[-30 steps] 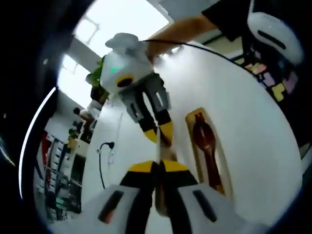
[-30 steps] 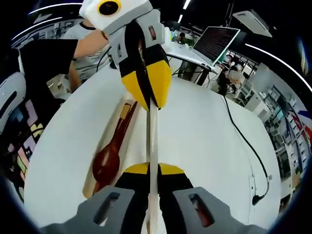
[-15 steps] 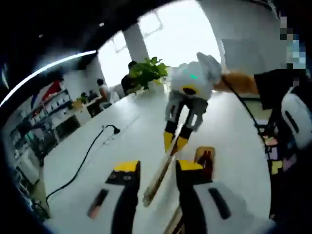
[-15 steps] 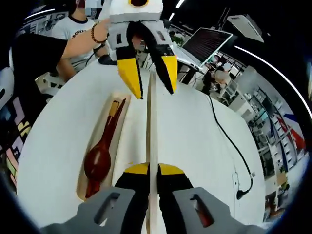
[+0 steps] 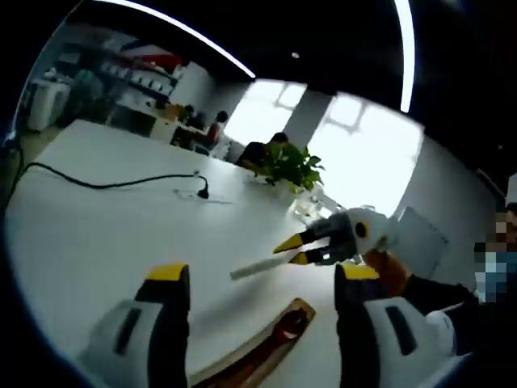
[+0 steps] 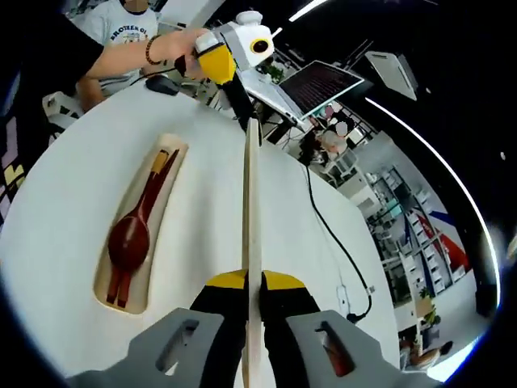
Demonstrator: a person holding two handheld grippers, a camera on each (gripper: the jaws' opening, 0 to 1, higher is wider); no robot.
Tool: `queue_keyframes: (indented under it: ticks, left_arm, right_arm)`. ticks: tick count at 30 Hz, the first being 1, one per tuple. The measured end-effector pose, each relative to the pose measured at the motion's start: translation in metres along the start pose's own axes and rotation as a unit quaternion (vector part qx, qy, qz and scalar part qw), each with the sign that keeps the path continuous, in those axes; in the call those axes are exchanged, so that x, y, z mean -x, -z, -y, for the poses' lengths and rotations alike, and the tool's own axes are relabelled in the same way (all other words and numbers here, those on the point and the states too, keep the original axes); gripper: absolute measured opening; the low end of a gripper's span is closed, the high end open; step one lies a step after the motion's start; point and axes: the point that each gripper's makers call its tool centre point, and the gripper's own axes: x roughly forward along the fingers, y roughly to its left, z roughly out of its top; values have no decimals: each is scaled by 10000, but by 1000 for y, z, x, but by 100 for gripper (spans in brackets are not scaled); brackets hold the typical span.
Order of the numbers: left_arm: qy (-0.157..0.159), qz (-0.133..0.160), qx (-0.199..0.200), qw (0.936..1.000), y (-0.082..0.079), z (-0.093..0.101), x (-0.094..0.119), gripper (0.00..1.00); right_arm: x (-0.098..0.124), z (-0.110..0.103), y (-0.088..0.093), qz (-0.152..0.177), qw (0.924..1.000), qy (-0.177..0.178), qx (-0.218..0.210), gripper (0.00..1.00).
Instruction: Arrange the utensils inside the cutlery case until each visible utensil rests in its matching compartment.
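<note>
So in the left gripper view, the left claw was wide open with nothing between its yellow-tipped jaws, hovering over the white counter. A black cable snaked across the counter on the left and ended at a plug. Past that, a green plant sat near the far edge, in front of bright windows. Right of centre, the right claw came in from the right, clamped on one end of a pale flat stick that poked out to the left, up off the counter. Down low between the left claw's jaws you could see the end of the wooden cutlery case with something dark red lying in it.

In the right gripper view, the cutlery case lay on the counter to the left, with a dark red spoon resting inside, bowl toward the camera. There seemed to be dark red chopsticks next to it, but I couldn't really tell. The right claw was closed on the pale stick, which ran straight up the middle and sat beside the case, not in it. At the top, the left claw was held by a person's hand with a bead bracelet, apart from the stick's far tip. A laptop stood behind, and the black cable ran down the right side.
</note>
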Motion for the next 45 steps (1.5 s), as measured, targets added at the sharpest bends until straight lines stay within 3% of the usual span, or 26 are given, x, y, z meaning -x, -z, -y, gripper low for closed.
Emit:
queue_keyframes:
  ticks: [2, 5, 8, 11, 14, 17, 19, 21, 24, 26, 27, 30, 31, 32, 33, 34, 35, 36, 37, 38, 39, 40, 41, 42, 43, 45]
  left_arm:
    - [193, 219, 427, 9987, -3, 8, 1, 74]
    - [350, 287, 1029, 9937, 1, 14, 0, 74]
    - [560, 4, 1640, 9849, 16, 21, -3, 68]
    - [634, -308, 2225, 9724, 36, 27, -10, 51]
    - [655, -309, 2334, 9697, 45, 25, -19, 41]
    - [675, -164, 2522, 9652, 49, 27, -26, 42]
    - [613, 249, 2692, 9608, 42, 27, -31, 43]
    - [606, 439, 2761, 9582, 39, 28, -32, 45]
    - [635, 458, 2885, 9543, 45, 29, -38, 44]
    - [845, 428, 3206, 9425, 48, 37, -41, 40]
    - [840, 479, 3219, 9418, 48, 36, -43, 38]
    - [691, 455, 3207, 9436, 56, 38, -47, 25]
    - [738, 434, 3342, 9386, 60, 41, -47, 24]
    - [945, 503, 3581, 9275, 57, 48, -46, 22]
    - [1054, 585, 3930, 9116, 54, 51, -46, 16]
    - [1252, 668, 4313, 8910, 52, 56, -46, 13]
    - [1171, 653, 4347, 8905, 55, 55, -47, 12]
    - [964, 555, 4024, 9087, 64, 54, -50, 10]
    - [1057, 580, 4075, 9052, 64, 59, -51, 8]
    - [1178, 412, 4301, 8941, 70, 65, -50, 5]
    - [1134, 471, 4206, 8989, 72, 64, -52, 4]
    - [1033, 409, 4018, 9090, 78, 67, -52, 4]
    - [1084, 411, 3990, 9096, 78, 72, -51, 4]
    - [944, 348, 3810, 9191, 84, 73, -51, 4]
    - [895, 315, 3732, 9229, 87, 75, -50, 4]
    - [874, 299, 3743, 9227, 92, 81, -47, 4]
  right_arm:
    - [0, 3, 1, 9, 9999, 123, 72, 3]
    - [1, 6, 2, -32, 9991, 315, 270, 3]
    - [2, 5, 2, -91, 9974, 470, 542, 3]
    - [1, 3, -1, -105, 9952, 593, 772, 3]
    - [2, -2, -6, -49, 9943, 631, 858, 3]
    - [4, -5, -8, -147, 9897, 800, 1181, 3]
    - [8, 1, -5, -365, 9807, 1089, 1583, 3]
    - [13, 7, -4, -443, 9750, 1356, 1707, 3]
    - [18, 6, -3, -485, 9729, 1424, 1758, 3]
    - [22, 3, -3, -456, 9708, 1477, 1832, 3]
    - [25, 6, -4, -452, 9668, 1608, 1932, 3]
    - [27, 4, -4, -432, 9668, 1600, 1943, 3]
    - [28, 3, -6, -349, 9683, 1593, 1892, 3]
    - [28, 2, -6, -328, 9675, 1596, 1934, 3]
    - [29, 1, -9, -241, 9647, 1651, 2037, 4]
    - [29, 0, -10, -222, 9634, 1659, 2095, 5]
    - [29, 0, -10, -220, 9623, 1686, 2123, 5]
    - [31, -1, -10, -259, 9610, 1719, 2150, 8]
    - [31, -1, -10, -254, 9612, 1714, 2146, 11]
    - [31, -5, -10, -187, 9636, 1663, 2087, 16]
    - [30, -8, -10, -139, 9650, 1599, 2072, 19]
    - [29, -15, -8, -105, 9730, 1395, 1837, 21]
    - [28, -19, -8, -21, 9793, 1250, 1595, 23]
    - [28, -24, -10, 157, 9859, 1090, 1261, 24]
    - [29, -30, -15, 377, 9924, 830, 823, 24]
    - [35, -31, -21, 666, 9958, 595, 214, 31]
